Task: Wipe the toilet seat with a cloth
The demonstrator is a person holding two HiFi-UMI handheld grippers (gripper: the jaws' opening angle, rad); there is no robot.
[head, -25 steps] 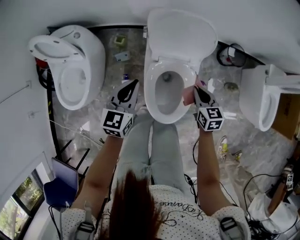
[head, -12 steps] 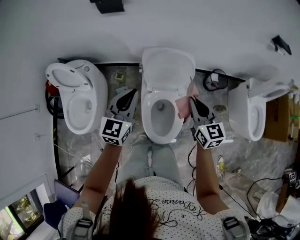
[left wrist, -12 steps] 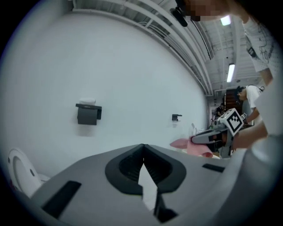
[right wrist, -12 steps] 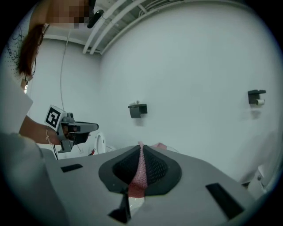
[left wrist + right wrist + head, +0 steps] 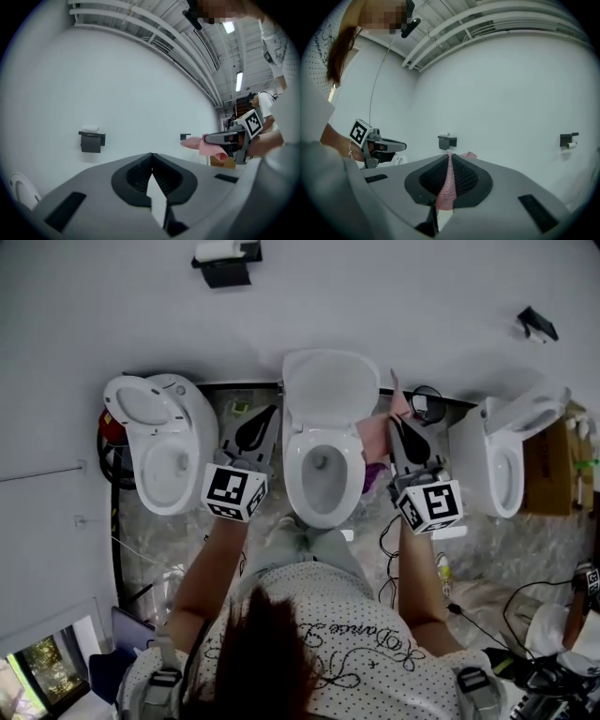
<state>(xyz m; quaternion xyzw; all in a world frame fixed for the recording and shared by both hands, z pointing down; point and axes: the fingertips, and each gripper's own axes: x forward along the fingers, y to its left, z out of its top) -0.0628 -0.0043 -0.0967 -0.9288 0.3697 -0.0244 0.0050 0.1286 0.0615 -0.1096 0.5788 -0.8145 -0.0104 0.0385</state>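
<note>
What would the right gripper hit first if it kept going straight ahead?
Probably the white wall, close to the black paper holder mounted there. The right gripper, shut on the pink cloth, points that way, and nothing shows in between, though depth is hard to judge.

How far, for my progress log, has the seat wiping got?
Done: the pink cloth is clamped in the right gripper. In hand: that gripper points at the wall beside the middle toilet, with the cloth off the toilet seat; the left gripper is shut and empty. Left: wiping the seat. The pictures cannot show whether any of it is already wiped.
</note>
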